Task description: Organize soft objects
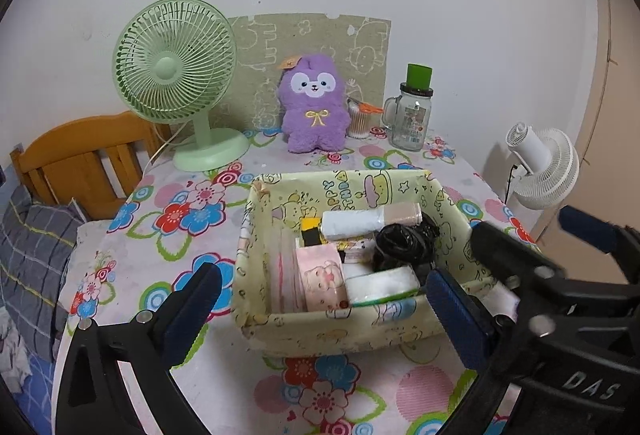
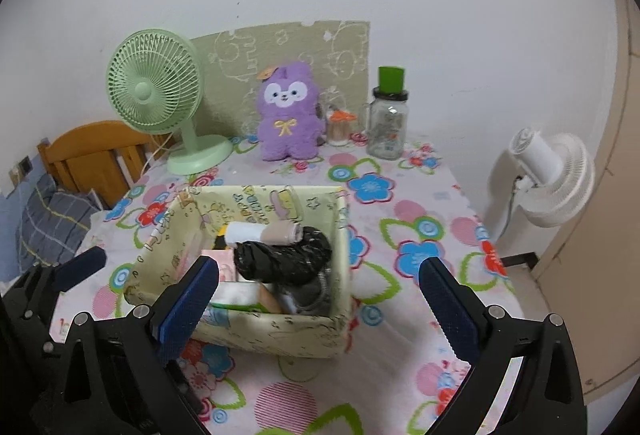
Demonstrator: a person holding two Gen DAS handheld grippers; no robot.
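1. The left gripper [image 1: 320, 299] is hovering over the near edge of the desk [image 1: 160, 235], its jaws spread wide and grasping nothing; the basket [image 1: 340, 331] is showing between them.
2. The right gripper [image 2: 320, 299] is hanging beside it, toward the desk's right edge, its jaws released and holding nothing; their left finger is overlapping the basket's near-left wall in the right wrist view.
3. The basket is sitting near the middle of the desk, on the flowered cloth [image 2: 420, 195].
4. Inside it, a black bag [image 1: 404, 243] is lying toward the right wall, a white roll [image 1: 368, 223] is lying across the far part, and a pink pack [image 1: 320, 275] and a white pack [image 1: 384, 285] are standing against the near wall.
5. A purple plush [image 1: 314, 103] is sitting upright at the desk's far edge, against a green board [image 1: 312, 35].
6. A green fan [image 1: 176, 75] is standing at the far-left corner; a jar [image 1: 412, 115] with a green lid is standing toward the far-right corner, a swab pot [image 1: 360, 121] between it and the plush.
7. A white fan [image 1: 540, 167] is standing beyond the right edge.
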